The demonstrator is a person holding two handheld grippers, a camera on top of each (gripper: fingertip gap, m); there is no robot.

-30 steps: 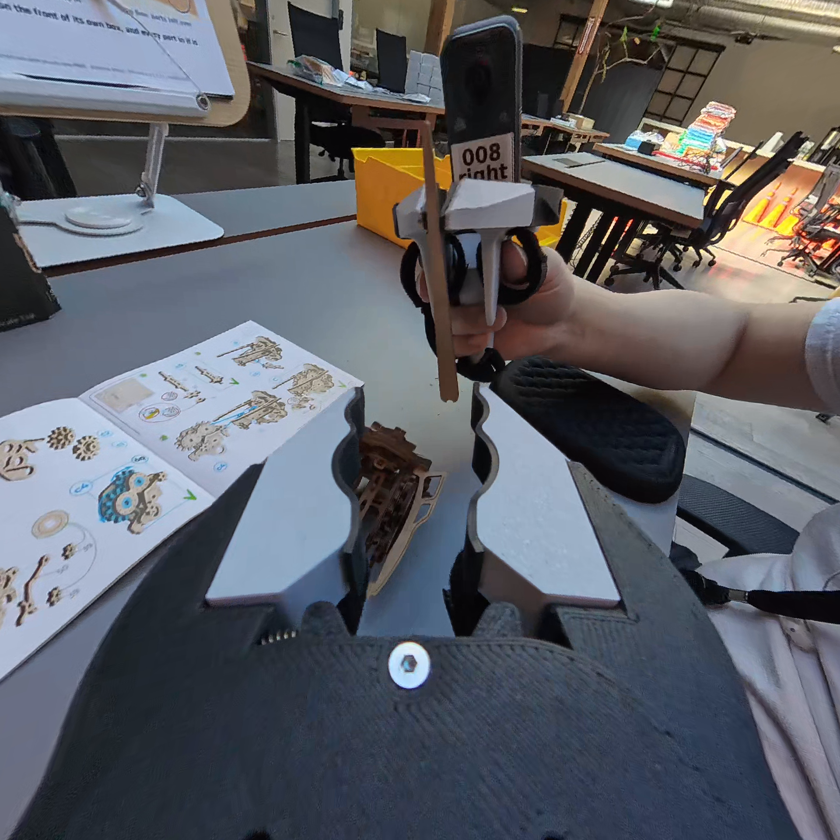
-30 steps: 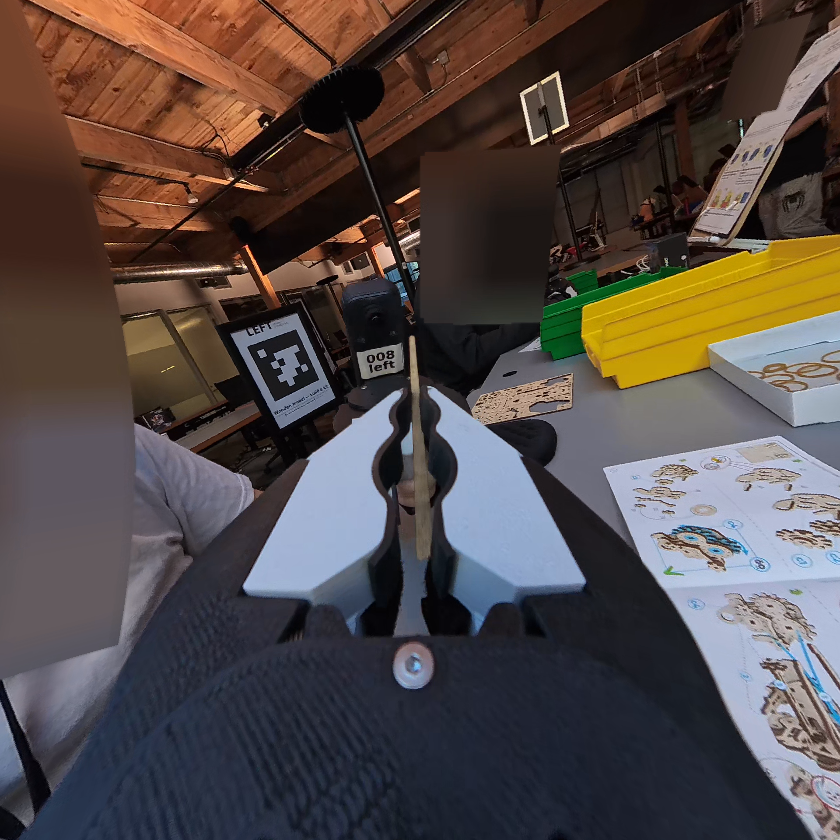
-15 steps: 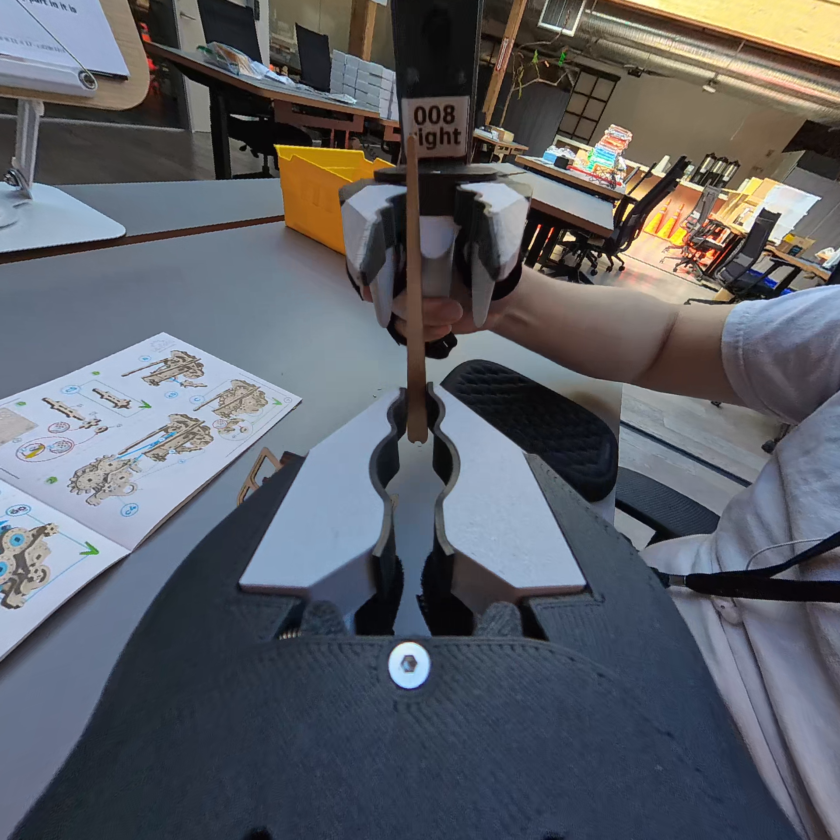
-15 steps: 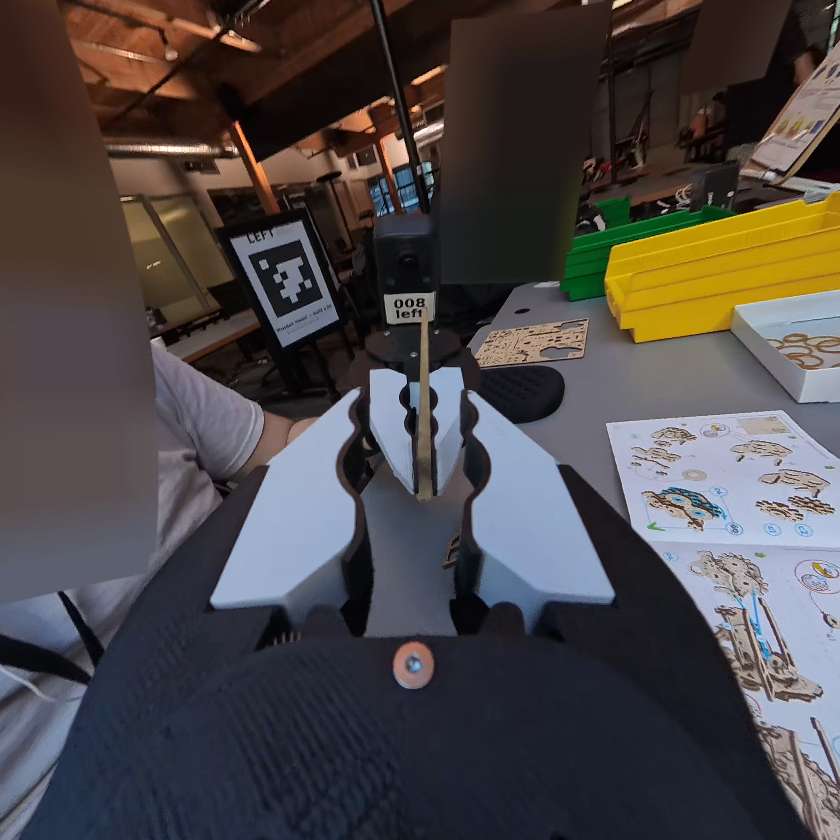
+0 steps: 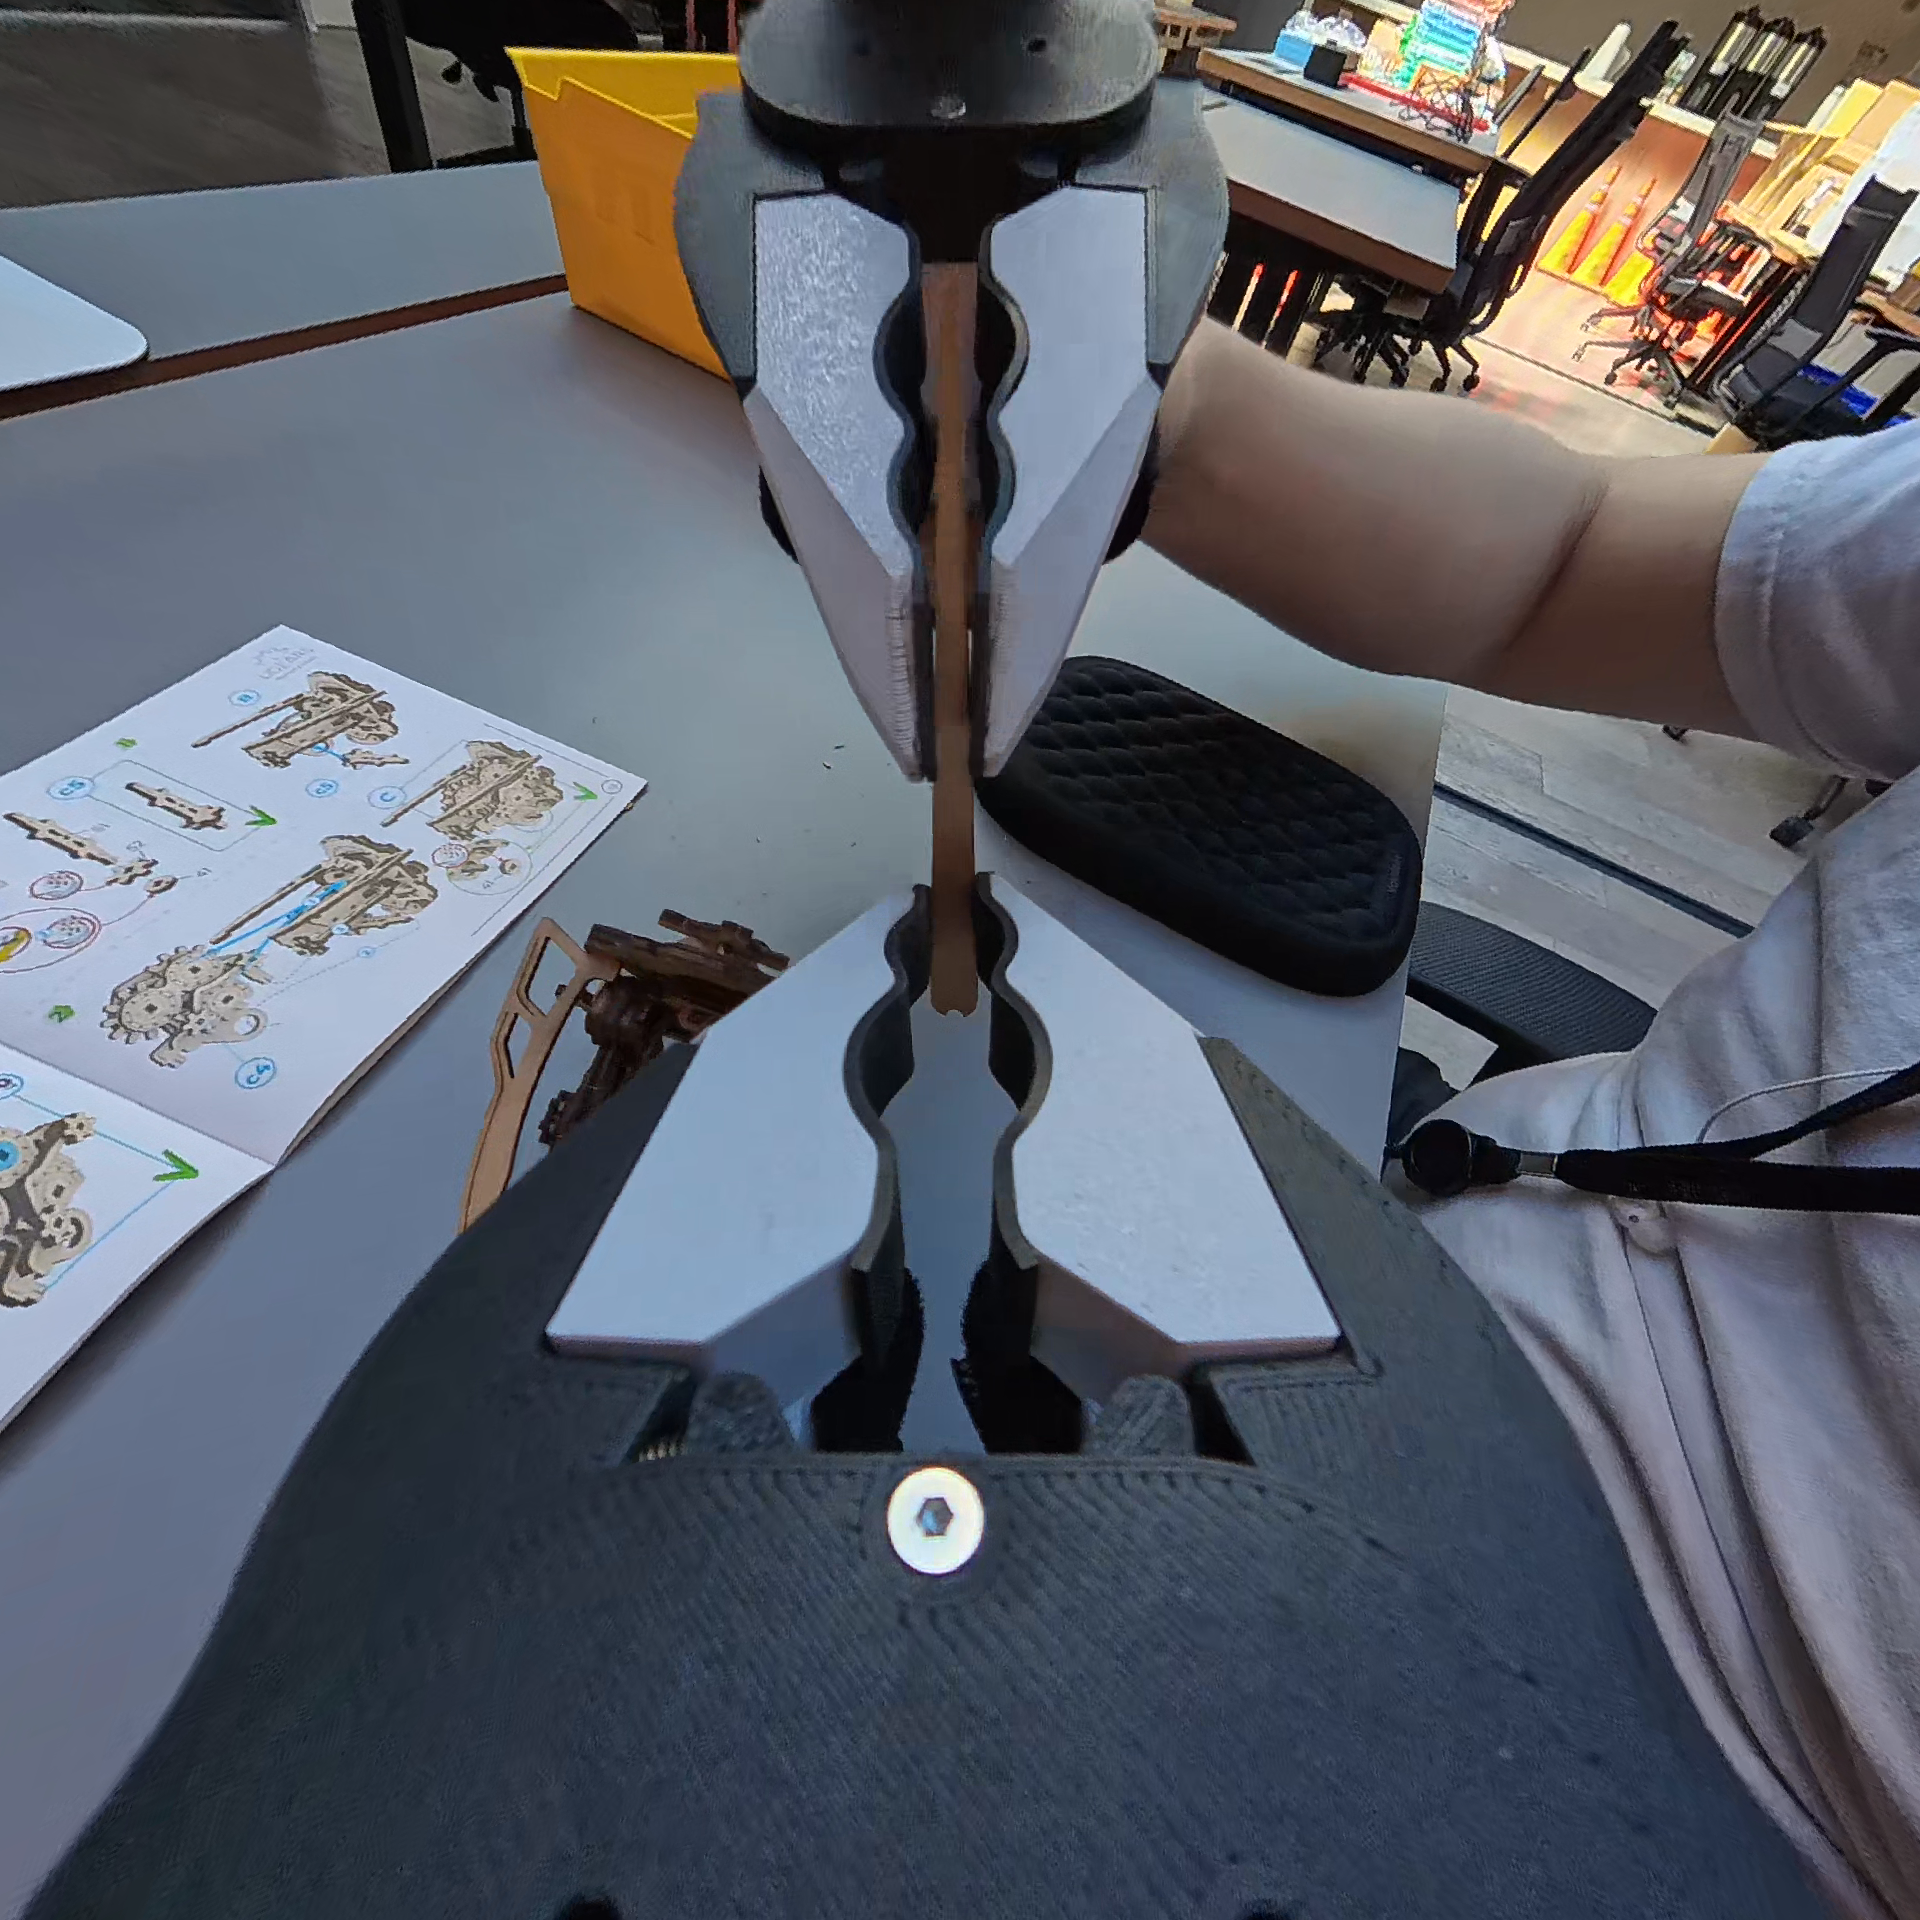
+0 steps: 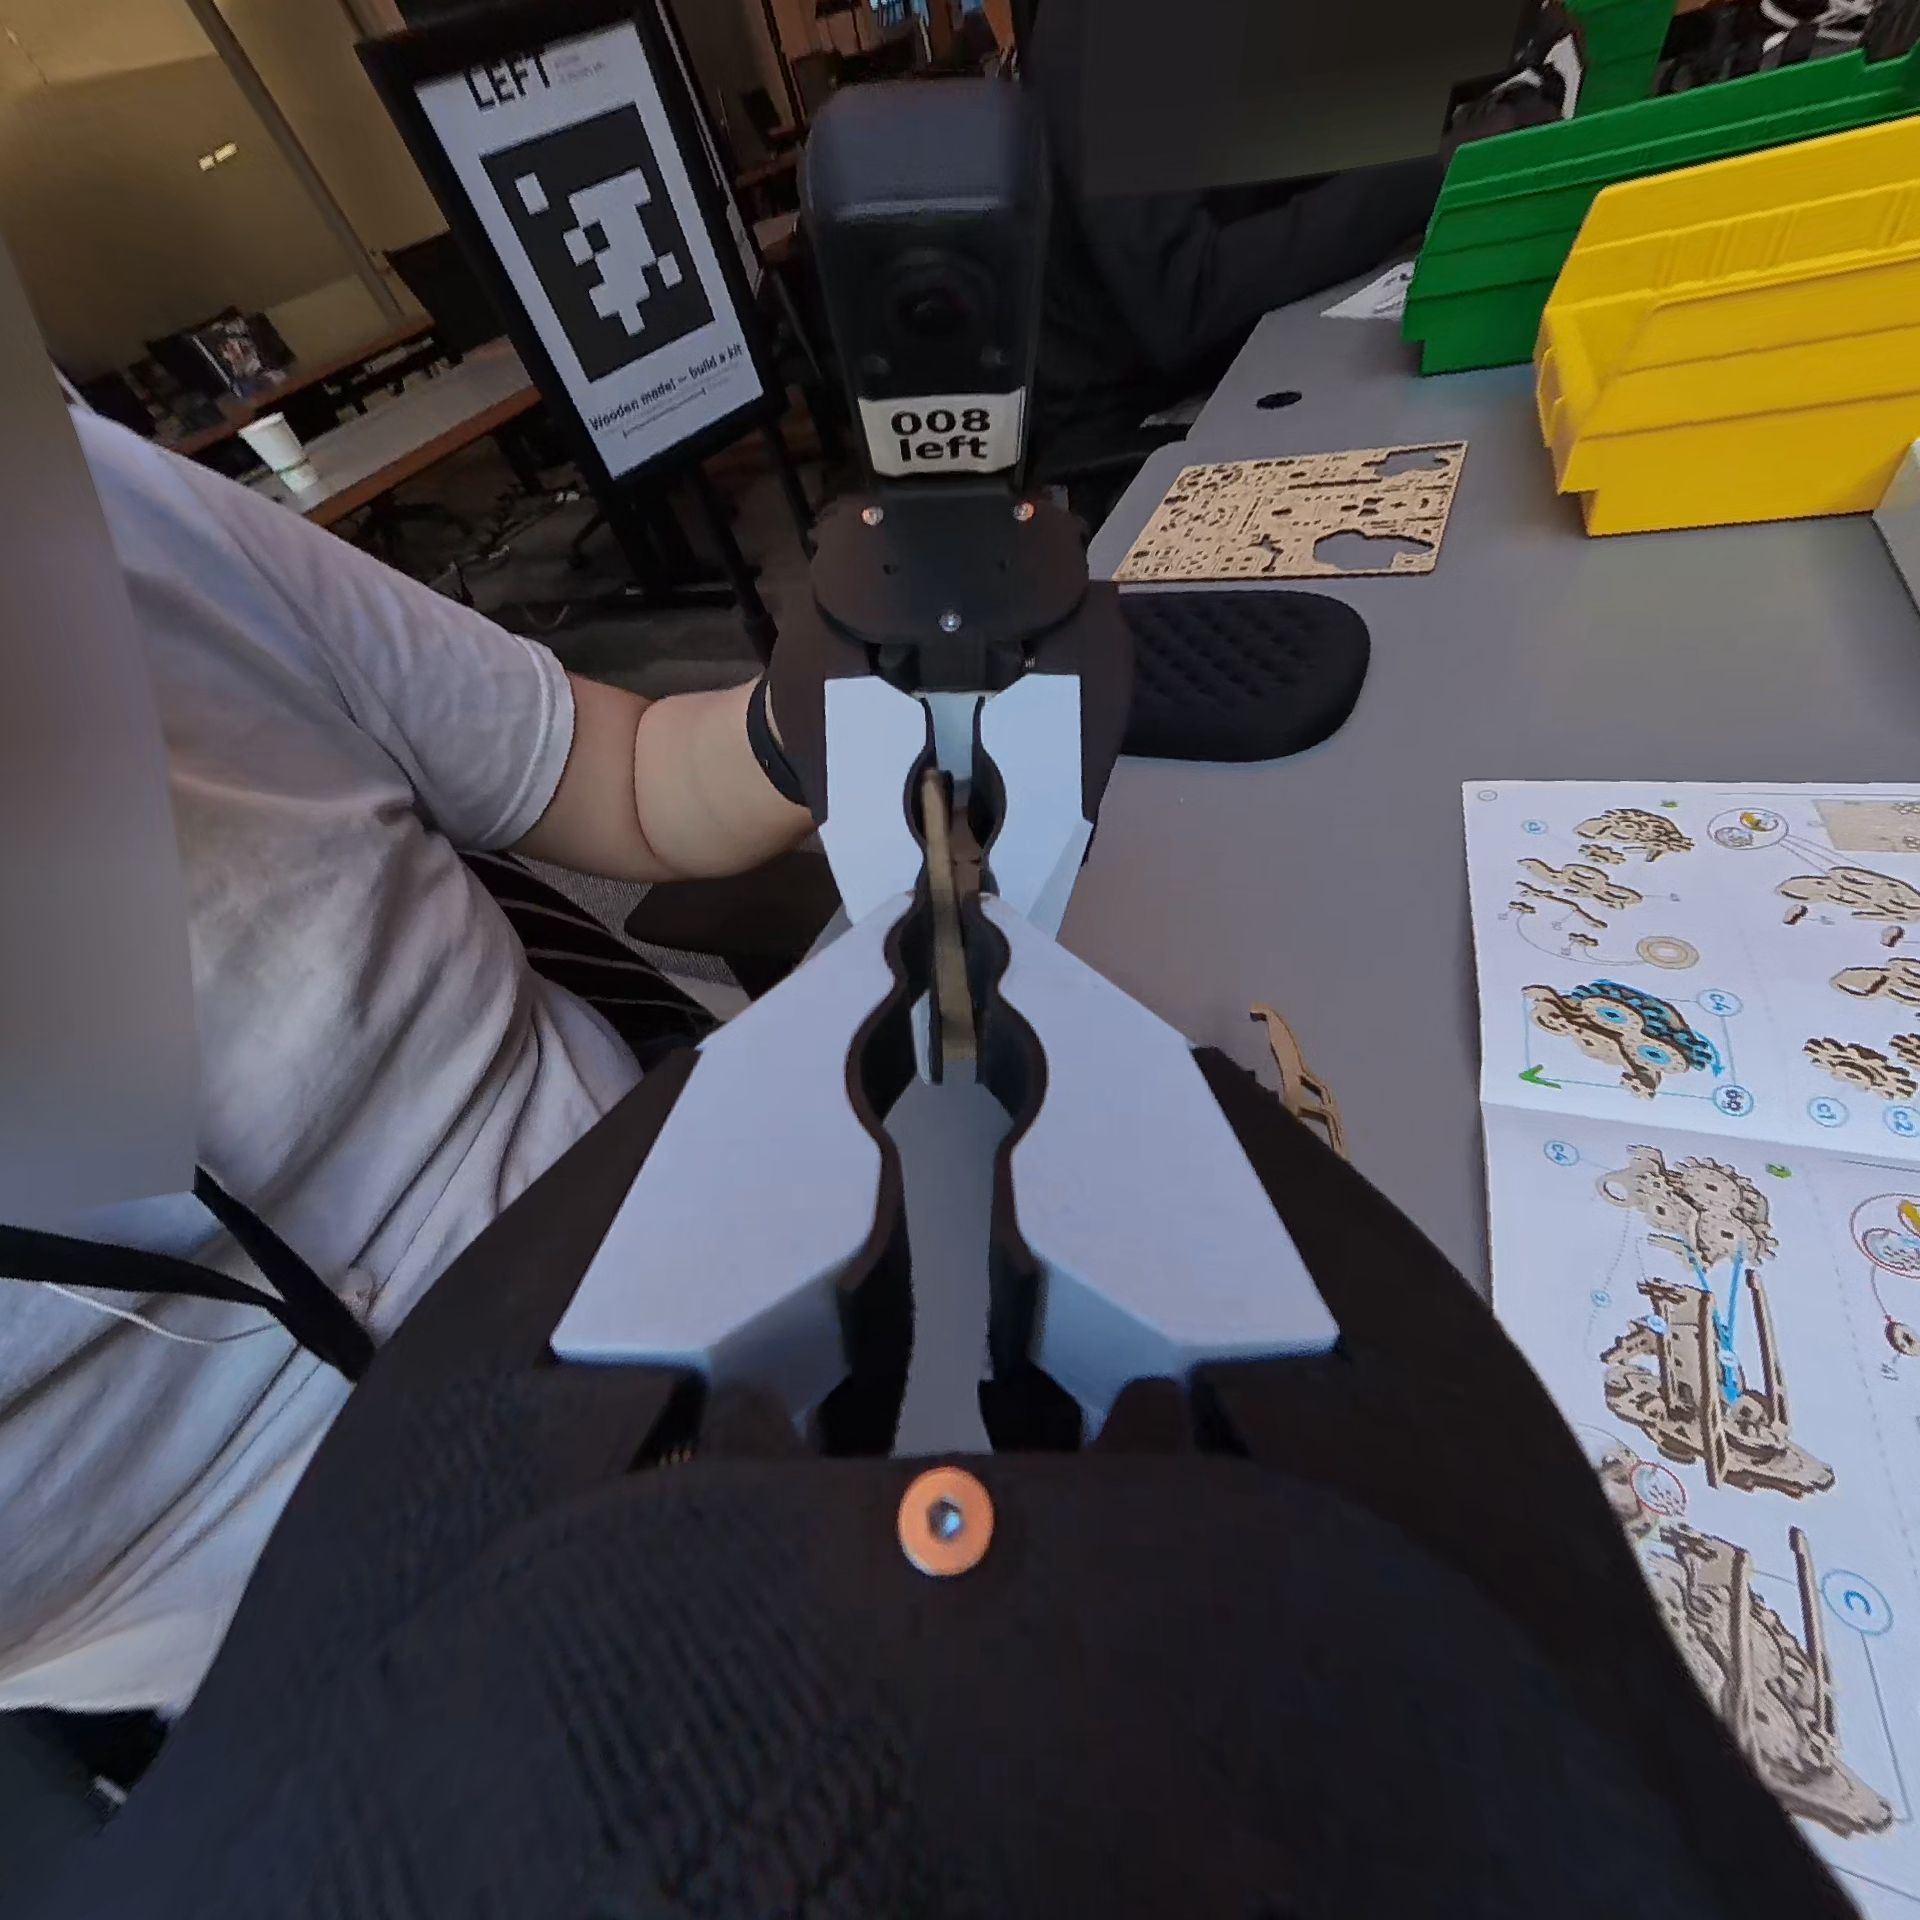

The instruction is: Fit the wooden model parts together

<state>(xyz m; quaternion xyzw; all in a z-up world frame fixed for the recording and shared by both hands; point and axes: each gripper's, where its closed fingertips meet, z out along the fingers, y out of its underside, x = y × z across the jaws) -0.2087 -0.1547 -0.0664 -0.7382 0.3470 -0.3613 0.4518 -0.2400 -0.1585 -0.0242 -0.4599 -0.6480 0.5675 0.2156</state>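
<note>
A thin flat wooden strip (image 5: 951, 831) stands edge-on between my two grippers, which face each other tip to tip above the grey table (image 5: 468, 540). My left gripper (image 5: 951, 896) is shut on the strip's near end. My right gripper (image 5: 948, 771) is shut on the strip farther along. In the right wrist view the strip (image 6: 943, 966) sits between the right gripper's tips (image 6: 945, 910), with the left gripper (image 6: 951, 831) just behind. A partly built wooden model (image 5: 623, 1008) lies on the table left of my left gripper, partly hidden by it.
An open instruction booklet (image 5: 260, 883) lies on the left, also in the right wrist view (image 6: 1714, 1039). A black pad (image 5: 1195, 821) sits at the table edge. A punched wooden sheet (image 6: 1299, 509), yellow bins (image 6: 1714, 312) and green bins (image 6: 1558, 208) stand farther back. A person's torso is close. The left gripper's tips are roughly 5 cm from the right gripper's.
The left gripper closed on the strip while the right opened for a moment. The grippers then moved closer together and the right gripper closed on the strip again.
</note>
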